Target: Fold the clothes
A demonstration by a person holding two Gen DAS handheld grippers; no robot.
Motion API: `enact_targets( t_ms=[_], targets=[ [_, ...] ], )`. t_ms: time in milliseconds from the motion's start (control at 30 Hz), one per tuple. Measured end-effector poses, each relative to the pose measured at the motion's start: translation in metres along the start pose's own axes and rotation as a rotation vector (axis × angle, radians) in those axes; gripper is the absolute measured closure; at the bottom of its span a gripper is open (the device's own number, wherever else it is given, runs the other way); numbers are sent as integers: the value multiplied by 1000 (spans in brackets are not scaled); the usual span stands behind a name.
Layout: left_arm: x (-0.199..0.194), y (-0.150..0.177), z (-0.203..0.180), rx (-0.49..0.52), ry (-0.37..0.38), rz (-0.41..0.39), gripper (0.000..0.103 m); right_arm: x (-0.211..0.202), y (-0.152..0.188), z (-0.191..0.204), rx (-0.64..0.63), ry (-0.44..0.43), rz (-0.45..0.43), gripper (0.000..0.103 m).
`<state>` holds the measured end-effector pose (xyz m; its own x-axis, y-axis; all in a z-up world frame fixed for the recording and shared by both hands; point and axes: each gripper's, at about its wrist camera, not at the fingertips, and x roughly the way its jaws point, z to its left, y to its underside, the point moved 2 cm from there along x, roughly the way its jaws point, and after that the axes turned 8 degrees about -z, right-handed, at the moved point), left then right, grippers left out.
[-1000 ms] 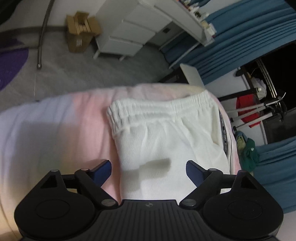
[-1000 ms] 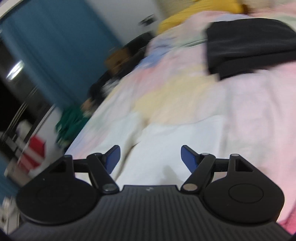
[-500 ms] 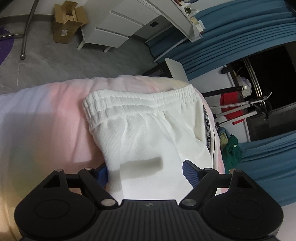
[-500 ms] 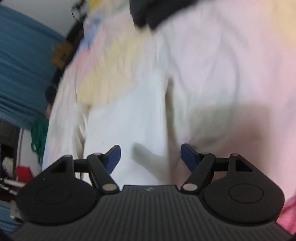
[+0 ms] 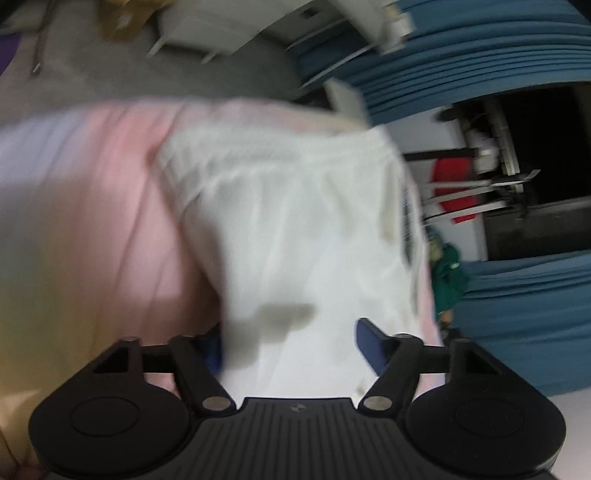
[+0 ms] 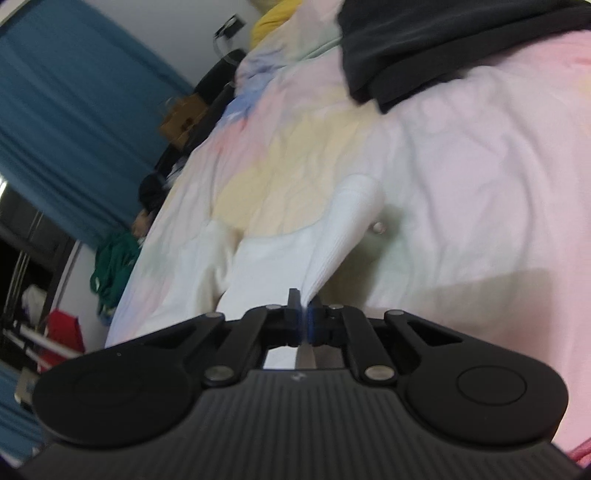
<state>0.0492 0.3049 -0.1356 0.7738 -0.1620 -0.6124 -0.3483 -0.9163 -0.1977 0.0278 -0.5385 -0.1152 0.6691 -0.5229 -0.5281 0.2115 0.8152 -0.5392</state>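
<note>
Since both tools sit low over the bed to lift fabric for a fold, the nearest things come first.

Right gripper [image 6: 303,322]: clenched on a pinch of the white trousers [image 6: 332,243]; the blue pads [image 6: 312,325] meet with a thin fold of cloth between them, likely so that the leg end can be carried over.

Left gripper [image 5: 291,343]: jaws closing, not yet pressing; the trousers [image 5: 295,229] lie between them, the left pad [image 5: 214,350] partly tucked under the cloth's edge, seemingly to catch that edge.

Trousers, place: spread flat on the bed, waistband [image 5: 280,155] at the far end near the bed's edge, one leg rising in a ridge to the right tool.

Trousers, material: soft ribbed knit, gathered elastic waist, a dark stripe down one side seam.

Bedcover [image 6: 480,177]: pastel patchwork of pink, yellow and pale blue; thin and wrinkled.

Dark garment [image 6: 443,44]: thick, matte, lying farther up the bed, apart from the trousers.

Background: blue pleated curtains [image 5: 498,55], white drawer unit [image 5: 229,26], both blurred.
</note>
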Motion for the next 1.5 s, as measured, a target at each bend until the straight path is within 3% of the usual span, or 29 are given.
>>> enact_targets(
  t_ms=[100,167,200,333,667,800,967,1067,1200,1333,1500],
  targets=[
    [6,2,-2,16,-34,-15,57,6,-3,-7,19,16,2,97],
    [6,2,-2,20,-48,-40,76,0,-4,-6,24,12,-18,97],
    [5,2,-5,30,-43,-47,91,-4,-5,-5,23,5,-29,97],
    [-4,3,-18,90,14,-85,93,-18,-10,-1,37,-27,-76,97],
    [-59,-2,-27,59,229,-187,96,-58,-30,-7,56,-62,-199,98],
    [-74,-4,-53,113,242,-194,96,-66,-38,7,7,-112,-203,98],
    [-67,-24,-119,176,227,-208,96,-53,-51,59,-54,-188,-206,98],
    [-49,-40,-165,198,210,-222,96,-31,-60,107,-92,-249,-219,98],
    [5,-62,-236,252,174,-242,95,18,-60,188,-234,-261,-244,98],
    [89,-84,-283,263,110,-217,95,89,-44,254,-357,-236,-242,98],
    [215,-96,-313,332,-1,-191,95,187,-3,292,-474,-145,-206,97]
  ],
)
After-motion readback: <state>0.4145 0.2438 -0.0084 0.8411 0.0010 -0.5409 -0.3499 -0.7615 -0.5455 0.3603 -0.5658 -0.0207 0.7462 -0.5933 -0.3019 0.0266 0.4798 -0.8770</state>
